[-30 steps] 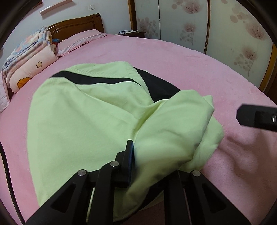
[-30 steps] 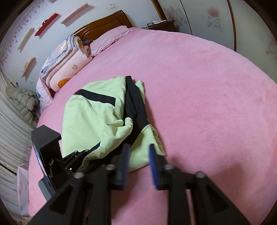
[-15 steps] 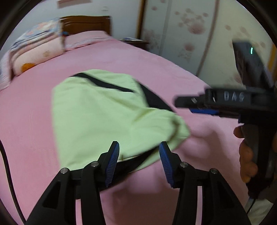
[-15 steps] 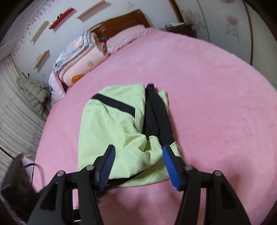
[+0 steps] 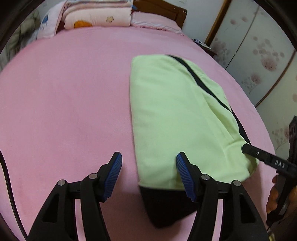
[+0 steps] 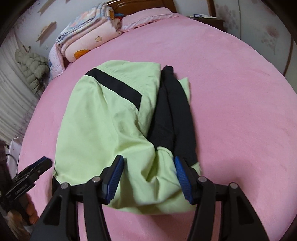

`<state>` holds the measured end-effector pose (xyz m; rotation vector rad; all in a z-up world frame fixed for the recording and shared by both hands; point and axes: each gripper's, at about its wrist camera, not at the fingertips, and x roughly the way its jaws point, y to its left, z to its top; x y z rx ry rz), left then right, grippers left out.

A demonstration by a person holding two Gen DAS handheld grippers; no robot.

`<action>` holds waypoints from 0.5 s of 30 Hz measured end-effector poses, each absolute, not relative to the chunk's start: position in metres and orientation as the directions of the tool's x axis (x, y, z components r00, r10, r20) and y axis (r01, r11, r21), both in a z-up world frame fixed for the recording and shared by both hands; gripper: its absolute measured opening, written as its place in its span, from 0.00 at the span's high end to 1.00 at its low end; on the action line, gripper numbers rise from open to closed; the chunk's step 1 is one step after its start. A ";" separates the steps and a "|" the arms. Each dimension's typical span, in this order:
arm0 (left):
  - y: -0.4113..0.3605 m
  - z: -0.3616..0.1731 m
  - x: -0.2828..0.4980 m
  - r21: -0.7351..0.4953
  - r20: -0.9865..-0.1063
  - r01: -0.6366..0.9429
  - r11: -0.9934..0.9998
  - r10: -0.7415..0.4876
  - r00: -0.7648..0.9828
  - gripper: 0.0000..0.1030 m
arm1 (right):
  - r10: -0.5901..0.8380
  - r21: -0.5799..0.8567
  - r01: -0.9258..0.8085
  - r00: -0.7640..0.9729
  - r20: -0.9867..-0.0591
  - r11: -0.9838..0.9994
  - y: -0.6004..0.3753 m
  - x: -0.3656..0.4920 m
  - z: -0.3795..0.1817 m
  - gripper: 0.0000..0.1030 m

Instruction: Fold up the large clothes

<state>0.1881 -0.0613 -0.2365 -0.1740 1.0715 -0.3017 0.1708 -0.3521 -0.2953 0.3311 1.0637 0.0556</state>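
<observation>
The light in both views is soft and even indoor light, rather dim, with no hard glare; the pink bed (image 5: 65,103) shows only gentle shading, and a weak shadow lies under the near edge of the green garment (image 6: 104,133); the fisheye lens bends the bed into a round dome and leaves dark corners around each picture; in the left wrist view the garment (image 5: 167,115) looks a little smeared by motion, and the quilts (image 5: 96,16) at the top are soft; in the right wrist view the wall and the padded jacket (image 6: 31,68) at the left edge are stretched and unsharp.
</observation>
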 end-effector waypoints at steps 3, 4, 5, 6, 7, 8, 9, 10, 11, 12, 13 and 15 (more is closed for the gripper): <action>-0.065 -0.246 0.197 -0.346 -0.826 0.143 0.927 -0.373 0.423 0.42 | 0.182 0.254 0.091 0.476 -0.861 0.963 -0.351 0.173 -0.296 0.94; -0.068 -0.247 0.201 -0.356 -0.825 0.139 0.924 -0.380 0.418 0.42 | 0.190 0.261 0.082 0.484 -0.854 0.962 -0.353 0.171 -0.294 0.94; -0.071 -0.246 0.202 -0.355 -0.825 0.142 0.924 -0.381 0.417 0.42 | 0.200 0.271 0.070 0.506 -0.839 0.960 -0.355 0.167 -0.288 0.95; -0.074 -0.245 0.201 -0.352 -0.825 0.149 0.924 -0.382 0.417 0.42 | 0.191 0.264 0.064 0.531 -0.825 0.962 -0.357 0.161 -0.282 0.95; -0.077 -0.244 0.199 -0.350 -0.823 0.162 0.923 -0.385 0.417 0.42 | 0.178 0.254 0.064 0.553 -0.814 0.965 -0.359 0.154 -0.275 0.96; -0.082 -0.241 0.197 -0.345 -0.820 0.176 0.922 -0.388 0.421 0.42 | 0.171 0.256 0.070 0.573 -0.801 0.964 -0.361 0.148 -0.268 0.96; -0.086 -0.240 0.194 -0.334 -0.818 0.191 0.923 -0.385 0.428 0.42 | 0.167 0.261 0.078 0.588 -0.791 0.962 -0.364 0.141 -0.264 0.96; -0.091 -0.239 0.192 -0.315 -0.818 0.211 0.925 -0.378 0.435 0.42 | 0.159 0.262 0.091 0.595 -0.788 0.961 -0.366 0.136 -0.263 0.96; -0.097 -0.239 0.189 -0.292 -0.818 0.232 0.928 -0.368 0.442 0.42 | 0.146 0.261 0.111 0.598 -0.788 0.959 -0.368 0.130 -0.265 0.96; -0.102 -0.239 0.186 -0.271 -0.818 0.248 0.930 -0.358 0.450 0.42 | 0.134 0.254 0.121 0.596 -0.792 0.960 -0.368 0.128 -0.268 0.96; -0.106 -0.241 0.185 -0.256 -0.821 0.256 0.932 -0.349 0.453 0.42 | 0.119 0.240 0.135 0.584 -0.803 0.961 -0.369 0.126 -0.276 0.96; -0.115 -0.246 0.183 -0.220 -0.828 0.263 0.939 -0.323 0.459 0.42 | 0.104 0.233 0.166 0.557 -0.824 0.958 -0.371 0.127 -0.297 0.96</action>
